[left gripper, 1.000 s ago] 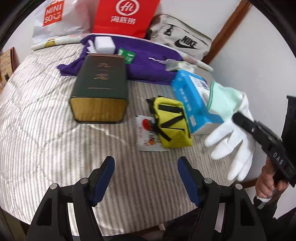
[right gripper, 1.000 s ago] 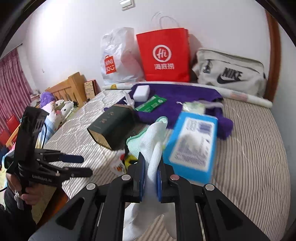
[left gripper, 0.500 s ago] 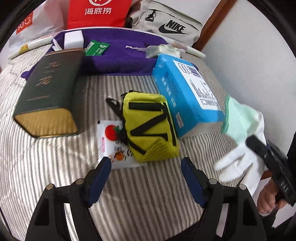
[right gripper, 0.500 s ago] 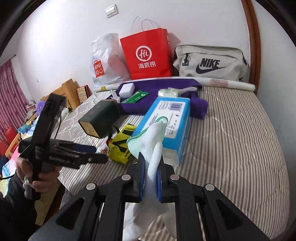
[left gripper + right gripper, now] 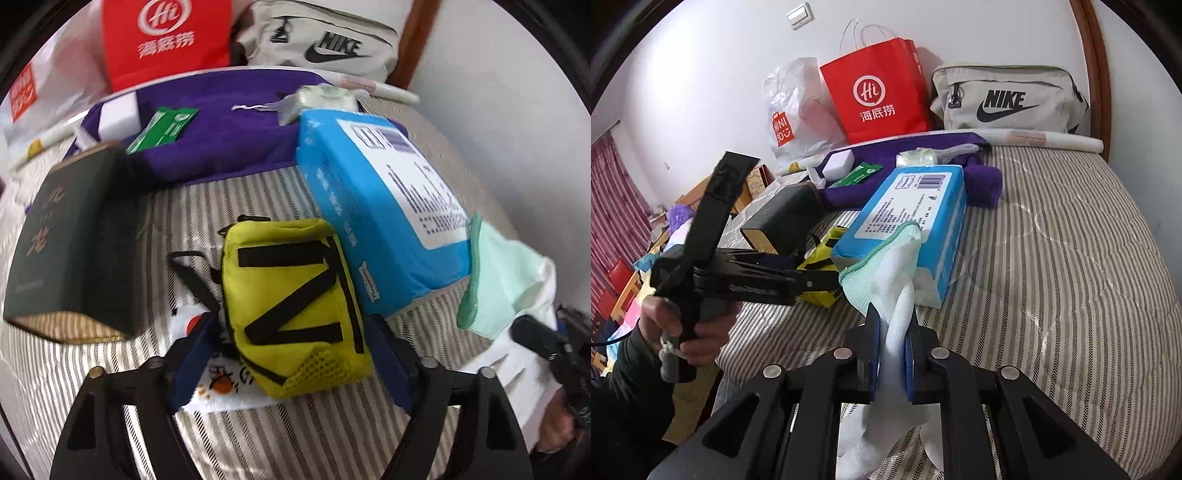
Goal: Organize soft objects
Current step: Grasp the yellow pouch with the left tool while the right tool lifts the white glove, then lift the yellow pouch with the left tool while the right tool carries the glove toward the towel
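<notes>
Soft items on a striped bed (image 5: 1052, 258), listed left to right as seen from the left wrist view. Dark green box (image 5: 74, 243): lying flat at the left, now at the edge of view where a second ago it sat near the centre. Small printed white packet (image 5: 218, 384): under the near end of the yellow pouch. Yellow pouch (image 5: 295, 310) with black straps: on the bed, touching the blue tissue pack; it now fills the middle of the view, the left gripper (image 5: 291, 354) having closed in on it. That gripper's fingers stand wide apart, one at each side of the pouch's near end; contact with the fabric cannot be told. Blue tissue pack (image 5: 373, 214): just right of the pouch, its far end against the purple cloth (image 5: 229, 129). White glove (image 5: 897, 280) with a mint-green cuff: off the bed, hanging at the right, clamped between the right gripper (image 5: 892, 354) fingers as it was before, cuff upward and now close beside the tissue pack's near corner. Behind, against the wall: white plastic bag (image 5: 798, 107), red paper bag (image 5: 879, 92), grey Nike bag (image 5: 1008, 99).
</notes>
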`<state>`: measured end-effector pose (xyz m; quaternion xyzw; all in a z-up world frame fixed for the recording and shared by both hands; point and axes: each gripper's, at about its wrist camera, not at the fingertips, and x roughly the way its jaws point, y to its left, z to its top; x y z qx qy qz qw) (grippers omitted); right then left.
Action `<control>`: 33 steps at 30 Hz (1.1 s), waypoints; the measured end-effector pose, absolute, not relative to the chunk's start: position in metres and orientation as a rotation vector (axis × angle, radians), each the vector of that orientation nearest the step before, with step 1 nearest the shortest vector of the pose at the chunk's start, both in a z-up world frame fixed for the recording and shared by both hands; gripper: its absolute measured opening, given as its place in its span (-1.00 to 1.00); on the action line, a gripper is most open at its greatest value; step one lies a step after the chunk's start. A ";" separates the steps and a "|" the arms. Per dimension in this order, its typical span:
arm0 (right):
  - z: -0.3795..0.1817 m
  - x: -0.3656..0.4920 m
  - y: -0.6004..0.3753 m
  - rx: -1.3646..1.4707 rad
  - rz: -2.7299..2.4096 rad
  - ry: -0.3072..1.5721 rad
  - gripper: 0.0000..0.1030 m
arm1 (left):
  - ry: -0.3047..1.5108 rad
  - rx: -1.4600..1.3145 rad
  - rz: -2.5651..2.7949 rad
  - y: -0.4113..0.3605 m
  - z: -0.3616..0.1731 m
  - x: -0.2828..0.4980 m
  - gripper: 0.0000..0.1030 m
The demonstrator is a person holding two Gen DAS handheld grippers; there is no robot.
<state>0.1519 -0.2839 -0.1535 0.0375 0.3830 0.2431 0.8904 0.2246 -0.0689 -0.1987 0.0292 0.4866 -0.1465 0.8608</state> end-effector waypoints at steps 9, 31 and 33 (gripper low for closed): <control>-0.157 0.150 -0.286 0.085 0.498 0.812 -0.78 | 0.985 0.130 -0.289 -0.075 -0.200 0.222 0.38; -0.155 0.125 -0.279 0.049 0.478 0.833 -0.78 | 0.907 0.004 -0.279 0.008 -0.169 0.142 -0.04; -0.157 0.125 -0.278 0.051 0.475 0.841 -0.78 | 0.903 -0.005 -0.264 0.018 -0.169 0.137 -0.04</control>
